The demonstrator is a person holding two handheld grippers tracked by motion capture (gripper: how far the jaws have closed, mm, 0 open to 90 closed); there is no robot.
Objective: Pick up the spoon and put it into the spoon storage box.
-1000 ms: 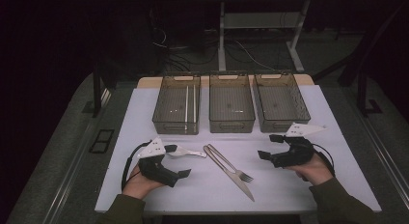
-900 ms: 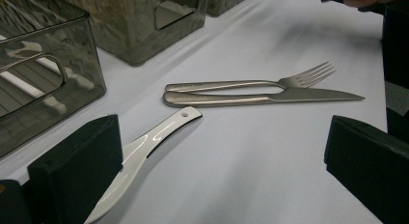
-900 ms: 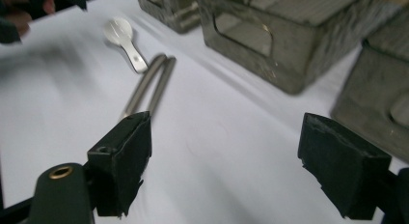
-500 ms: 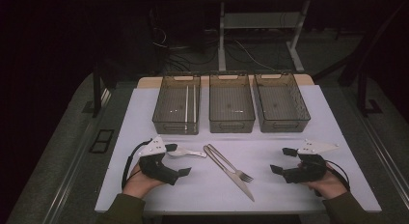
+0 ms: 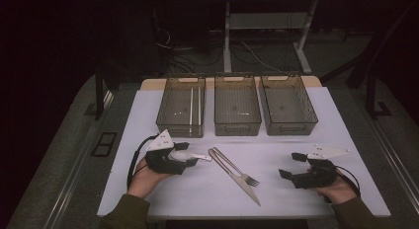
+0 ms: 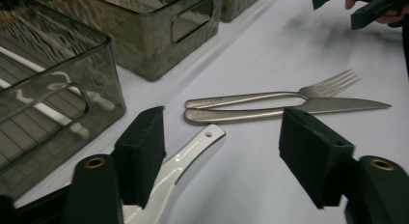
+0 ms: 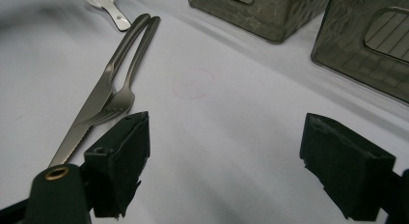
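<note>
A white spoon (image 5: 190, 155) lies on the white table left of a steel fork (image 5: 232, 167) and knife (image 5: 242, 182), which rest side by side. My left gripper (image 5: 185, 160) hovers low over the spoon. Its jaws have just been closing, and the spoon's handle (image 6: 193, 147) lies between them, close against the left pad while the right pad stands well clear. Fork (image 6: 270, 96) and knife (image 6: 289, 110) lie just beyond the left gripper (image 6: 222, 151). My right gripper (image 5: 290, 166) rests open at the near right with nothing between its jaws (image 7: 226, 161); the fork (image 7: 128, 86) and knife (image 7: 91, 108) lie to its left.
Three smoky clear bins stand in a row at the back: left (image 5: 180, 128), middle (image 5: 237, 126), right (image 5: 291, 126). The left bin holds thin white sticks (image 5: 191, 105). Bare white tabletop (image 5: 276, 150) spreads between the cutlery and the right gripper.
The right hand has moved right and down toward the table's near edge. The left hand has stayed over the spoon.
</note>
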